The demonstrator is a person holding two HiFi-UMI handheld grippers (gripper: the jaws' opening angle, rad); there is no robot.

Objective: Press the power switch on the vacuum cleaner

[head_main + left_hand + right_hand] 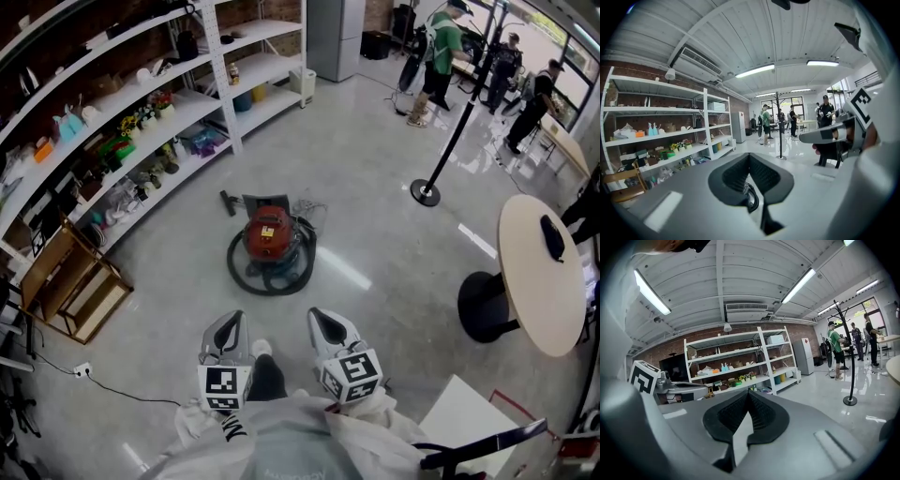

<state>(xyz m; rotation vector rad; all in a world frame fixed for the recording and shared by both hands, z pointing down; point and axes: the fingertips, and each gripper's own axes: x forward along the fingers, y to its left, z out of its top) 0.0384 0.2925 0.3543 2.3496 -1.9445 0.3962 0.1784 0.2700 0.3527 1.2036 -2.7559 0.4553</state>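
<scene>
A red canister vacuum cleaner (270,234) sits on the grey floor in the head view, with its dark hose (253,272) coiled around it. My left gripper (234,319) and right gripper (319,317) are held side by side well short of it, both pointing toward it. Each is shut with nothing between the jaws. In the left gripper view the left gripper (750,155) has its jaws meeting at the tip, and a loop of the hose (752,199) shows through the gap below. The right gripper (749,393) looks the same in its own view, aimed at the shelves.
White shelving (141,122) full of small items lines the left wall, with a wooden crate (70,281) beside it. A floor socket (82,370) with a cable lies at lower left. A stanchion post (427,192) and round table (539,272) stand right; people (441,47) at the back.
</scene>
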